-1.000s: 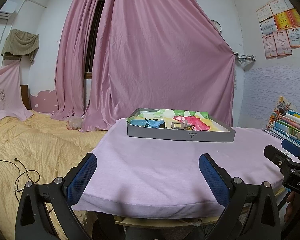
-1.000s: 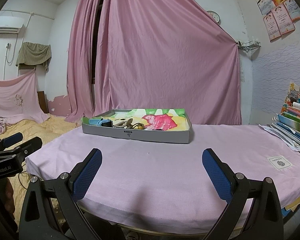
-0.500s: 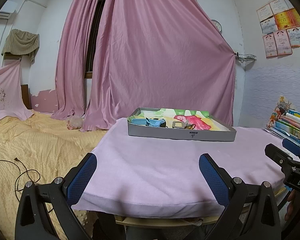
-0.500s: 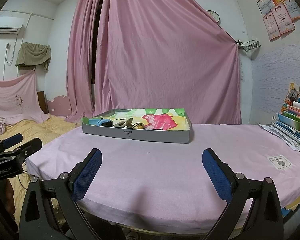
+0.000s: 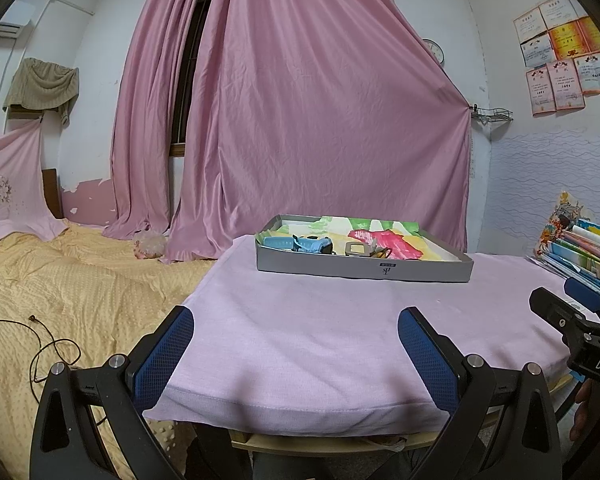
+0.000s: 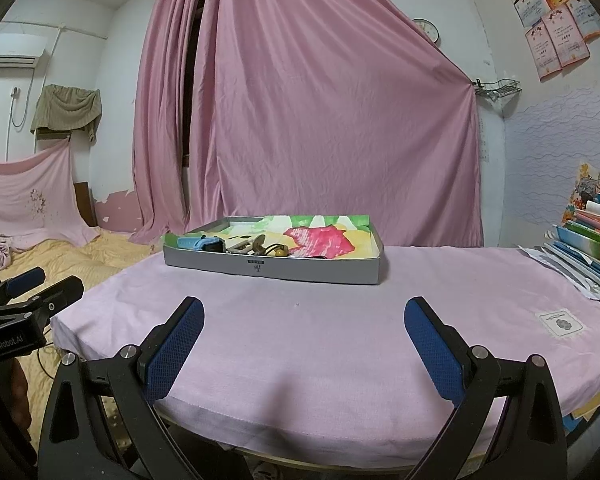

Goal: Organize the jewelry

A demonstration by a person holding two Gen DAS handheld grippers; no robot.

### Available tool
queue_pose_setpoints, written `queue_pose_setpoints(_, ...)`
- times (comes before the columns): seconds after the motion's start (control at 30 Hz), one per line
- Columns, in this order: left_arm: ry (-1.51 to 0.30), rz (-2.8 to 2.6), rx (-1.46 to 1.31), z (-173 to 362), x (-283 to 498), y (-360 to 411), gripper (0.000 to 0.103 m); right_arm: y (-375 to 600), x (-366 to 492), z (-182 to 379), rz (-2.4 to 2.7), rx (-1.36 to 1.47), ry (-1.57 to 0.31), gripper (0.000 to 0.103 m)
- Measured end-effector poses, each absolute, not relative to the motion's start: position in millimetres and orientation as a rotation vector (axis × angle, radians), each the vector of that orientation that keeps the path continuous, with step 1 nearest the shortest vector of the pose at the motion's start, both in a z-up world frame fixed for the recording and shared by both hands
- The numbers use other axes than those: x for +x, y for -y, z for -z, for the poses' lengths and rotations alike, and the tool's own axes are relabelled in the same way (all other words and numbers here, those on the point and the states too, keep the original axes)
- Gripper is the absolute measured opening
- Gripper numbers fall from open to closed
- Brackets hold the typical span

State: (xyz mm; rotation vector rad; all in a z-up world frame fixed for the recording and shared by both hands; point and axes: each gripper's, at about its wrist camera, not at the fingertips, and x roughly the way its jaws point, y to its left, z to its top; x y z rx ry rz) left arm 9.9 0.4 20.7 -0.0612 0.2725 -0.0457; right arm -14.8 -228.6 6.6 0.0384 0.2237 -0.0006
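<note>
A shallow grey tray (image 5: pixel 364 270) (image 6: pixel 272 268) lined with colourful paper sits at the far side of the pink-covered table (image 5: pixel 320 340) (image 6: pixel 320 340). Inside lie a blue watch (image 5: pixel 300 243) (image 6: pixel 198 243), a buckle-like metal piece (image 5: pixel 356 249) and small brownish jewelry (image 6: pixel 268 249). My left gripper (image 5: pixel 296 336) hovers open over the table's near edge, well short of the tray. My right gripper (image 6: pixel 302 328) is also open, with nothing between its blue pads, facing the tray from the near edge. Each gripper shows at the edge of the other's view.
A stack of books and papers (image 5: pixel 580 252) (image 6: pixel 592 240) lies at the table's right. A white tag (image 6: pixel 558 322) sits on the cloth. A bed with a yellow cover (image 5: pixel 60 280) and a cable (image 5: pixel 48 352) is to the left. Pink curtains (image 5: pixel 300 120) hang behind.
Both views have shifted only slightly; the tray looks a touch closer in the left wrist view. Both grippers stay open and hold nothing.
</note>
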Motion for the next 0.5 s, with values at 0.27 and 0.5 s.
queue_pose_setpoints(0.27,-0.27,0.043,-0.062,-18.5,10.2,-6.0,0.102,227.9,-14.3,-6.0,0.001,0.038,-0.223,0.099)
queue_pose_setpoints(0.5,-0.271,0.044,-0.061,-17.9,10.2,-6.6,0.102,226.0,-13.2,-4.3,-0.001,0.036,-0.225,0.099)
